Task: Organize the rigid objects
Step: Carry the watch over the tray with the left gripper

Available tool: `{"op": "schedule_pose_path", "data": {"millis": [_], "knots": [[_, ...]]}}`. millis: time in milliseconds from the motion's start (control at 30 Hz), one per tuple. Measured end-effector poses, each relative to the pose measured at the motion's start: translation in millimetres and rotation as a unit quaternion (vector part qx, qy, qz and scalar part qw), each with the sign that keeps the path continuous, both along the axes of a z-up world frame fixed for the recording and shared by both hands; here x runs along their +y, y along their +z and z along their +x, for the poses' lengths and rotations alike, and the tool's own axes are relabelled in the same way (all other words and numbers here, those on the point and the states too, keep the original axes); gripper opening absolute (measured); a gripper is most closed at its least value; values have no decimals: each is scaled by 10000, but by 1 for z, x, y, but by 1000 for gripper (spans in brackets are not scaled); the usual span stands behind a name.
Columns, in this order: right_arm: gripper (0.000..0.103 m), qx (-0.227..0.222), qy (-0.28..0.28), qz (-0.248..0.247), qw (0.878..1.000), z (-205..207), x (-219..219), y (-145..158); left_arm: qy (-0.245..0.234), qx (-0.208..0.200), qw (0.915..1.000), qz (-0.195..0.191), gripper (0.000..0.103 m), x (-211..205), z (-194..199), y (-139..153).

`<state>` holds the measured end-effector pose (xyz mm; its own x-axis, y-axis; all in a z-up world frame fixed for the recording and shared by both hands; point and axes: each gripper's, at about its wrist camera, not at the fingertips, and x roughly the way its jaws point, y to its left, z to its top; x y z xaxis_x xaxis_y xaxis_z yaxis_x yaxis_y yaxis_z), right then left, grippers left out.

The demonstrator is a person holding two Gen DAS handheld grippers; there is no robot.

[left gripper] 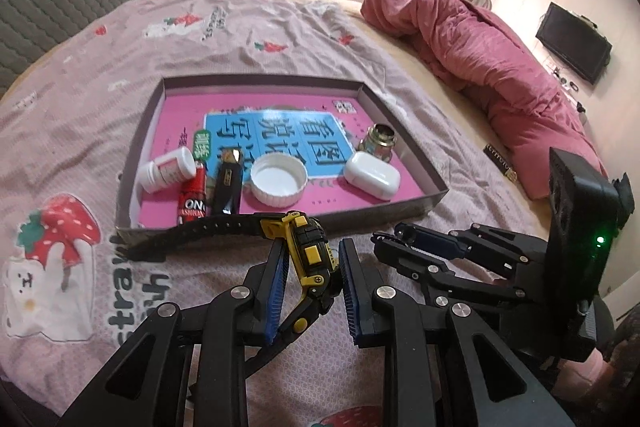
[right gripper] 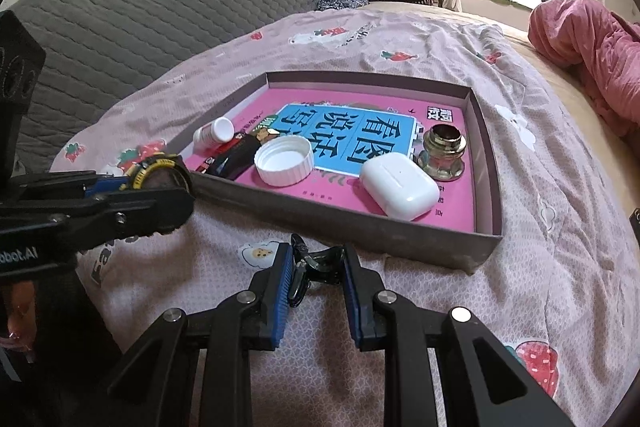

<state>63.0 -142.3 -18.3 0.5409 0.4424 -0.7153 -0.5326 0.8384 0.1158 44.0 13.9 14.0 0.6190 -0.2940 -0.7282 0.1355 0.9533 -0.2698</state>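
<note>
Jaws clamped on both sides: left gripper (left gripper: pixel 312 267) pinches the yellow-black watch (left gripper: pixel 308 247) at lower centre, right gripper (right gripper: pixel 314 267) squeezes a dark clip (right gripper: pixel 316 263). Both hang just short of the tray (left gripper: pixel 434 201) on the bed (left gripper: pixel 80 99). I'd clear the near wall before letting go.

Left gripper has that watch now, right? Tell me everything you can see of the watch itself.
The watch is a chunky black-and-yellow sports model that looks like plastic or rubber, with yellow buttons, visible screws and a yellow-marked bezel ring. The left gripper is shut on its case, blue pads at either side, holding it on edge above the bedsheet. One perforated black strap runs left along the box, at its near wall; the other hangs down between the fingers. The dial cannot be read.
</note>
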Motion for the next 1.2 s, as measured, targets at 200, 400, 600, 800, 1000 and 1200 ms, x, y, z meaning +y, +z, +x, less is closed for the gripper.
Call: {"op": "schedule_pose_path", "data": {"millis": [200, 400, 600, 800, 1000, 1200], "knots": [[24, -82, -53, 153, 9998, 0, -5, 8, -12, -254, 9997, 19, 26, 2, -3, 11], [24, -179, -216, 387, 9989, 2, -17, 18, -30, -383, 9993, -11, 26, 3, -3, 14], [24, -427, -276, 560, 9971, 1, -22, 30, -21, -588, 9983, 56, 26, 3, -4, 22], [24, -559, -330, 668, 9957, 5, -25, 37, 28, -810, 9966, 138, 26, 4, -3, 31], [24, -725, -441, 706, 9939, 8, -30, 45, 48, -953, 9949, 330, 26, 2, 6, 33], [24, -758, -644, 792, 9919, 14, -40, 48, 95, -1013, 9941, 365, 26, 5, 19, 31]]}}
